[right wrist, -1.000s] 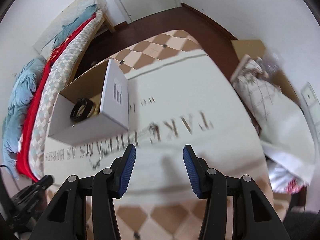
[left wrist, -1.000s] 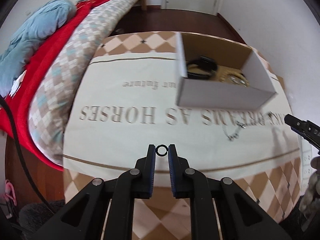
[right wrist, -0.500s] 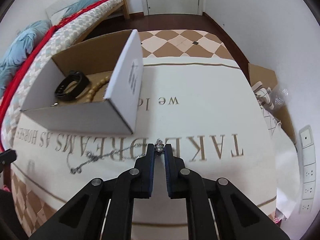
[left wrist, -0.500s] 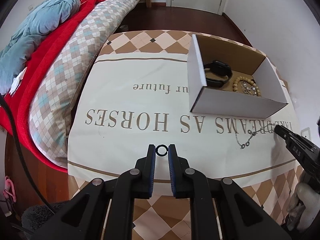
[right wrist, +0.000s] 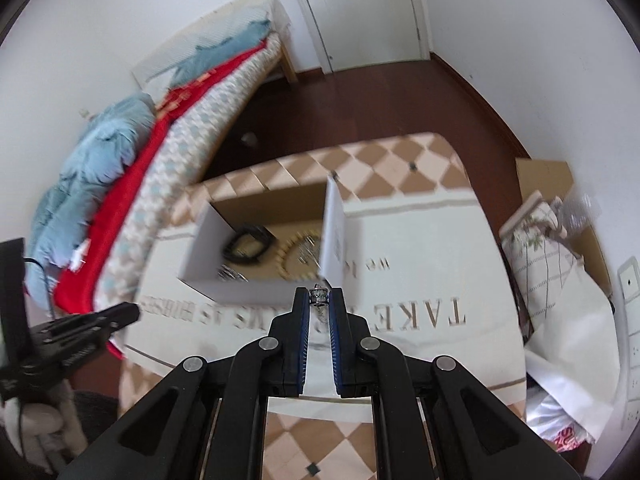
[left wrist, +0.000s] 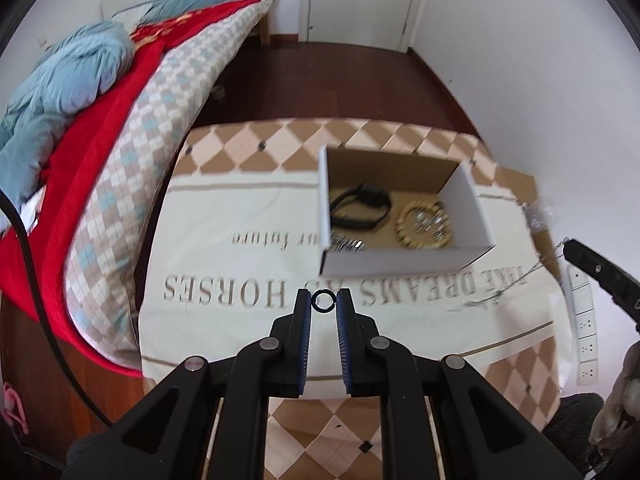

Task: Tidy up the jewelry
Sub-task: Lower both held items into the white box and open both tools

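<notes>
My left gripper is shut on a small black ring and holds it above the printed cloth, in front of the open white box. The box holds a black band, a beaded bracelet and small silver pieces. My right gripper is shut on the silver pendant end of a thin chain necklace and holds it above the cloth, near the box's front right corner. In the left wrist view the chain hangs from the right gripper's tip down to the cloth.
A bed with red, blue and checked bedding lies along the table's left side. A cardboard box and bags stand to the right of the table. A wall socket strip is at the right edge.
Both grippers rose and tilted up, so more of the room shows. The right gripper lifted the chain's end off the cloth; the chain now hangs slanting. The left gripper keeps the ring.
</notes>
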A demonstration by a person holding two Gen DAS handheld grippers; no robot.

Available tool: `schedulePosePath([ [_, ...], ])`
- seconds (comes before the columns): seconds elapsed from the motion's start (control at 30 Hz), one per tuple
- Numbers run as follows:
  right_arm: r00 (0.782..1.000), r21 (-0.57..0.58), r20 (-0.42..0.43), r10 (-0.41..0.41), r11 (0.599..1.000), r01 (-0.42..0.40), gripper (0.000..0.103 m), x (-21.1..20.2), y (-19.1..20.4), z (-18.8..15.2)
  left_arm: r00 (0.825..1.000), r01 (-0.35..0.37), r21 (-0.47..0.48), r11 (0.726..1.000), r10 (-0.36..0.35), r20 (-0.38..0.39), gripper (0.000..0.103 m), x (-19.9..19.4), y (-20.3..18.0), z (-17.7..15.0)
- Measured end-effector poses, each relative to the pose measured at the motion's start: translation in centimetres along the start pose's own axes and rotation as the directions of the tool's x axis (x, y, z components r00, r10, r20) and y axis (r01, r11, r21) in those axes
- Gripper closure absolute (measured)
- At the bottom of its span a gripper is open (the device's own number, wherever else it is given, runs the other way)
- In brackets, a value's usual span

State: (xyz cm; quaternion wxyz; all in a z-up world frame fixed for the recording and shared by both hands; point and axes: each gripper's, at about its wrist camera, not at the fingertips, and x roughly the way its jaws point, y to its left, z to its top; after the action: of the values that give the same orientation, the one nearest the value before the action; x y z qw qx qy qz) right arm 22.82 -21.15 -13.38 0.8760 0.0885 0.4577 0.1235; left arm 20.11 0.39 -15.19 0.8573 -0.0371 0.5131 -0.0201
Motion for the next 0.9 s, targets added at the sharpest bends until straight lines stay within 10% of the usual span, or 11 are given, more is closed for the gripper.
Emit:
schedulePosePath([
  [0.43, 0.991, -0.082, 0.078, 0.106, 0.992, -0.1, 0.093, -5.1, 4.5, 9.8, 0.998, 0.028, 0.061, 0.998, -0.032, 0.061, 0.093, -1.8, -1.3, 7.5],
  [0.9, 0.982, -0.134, -0.185, 0.045, 0.988, -0.071, 0.093, 11.3, 6.2, 12.6, 0.997, 0.052, 0.016, 0.999, -0.051, -0.063, 0.093, 5.6, -0.6, 8.7],
])
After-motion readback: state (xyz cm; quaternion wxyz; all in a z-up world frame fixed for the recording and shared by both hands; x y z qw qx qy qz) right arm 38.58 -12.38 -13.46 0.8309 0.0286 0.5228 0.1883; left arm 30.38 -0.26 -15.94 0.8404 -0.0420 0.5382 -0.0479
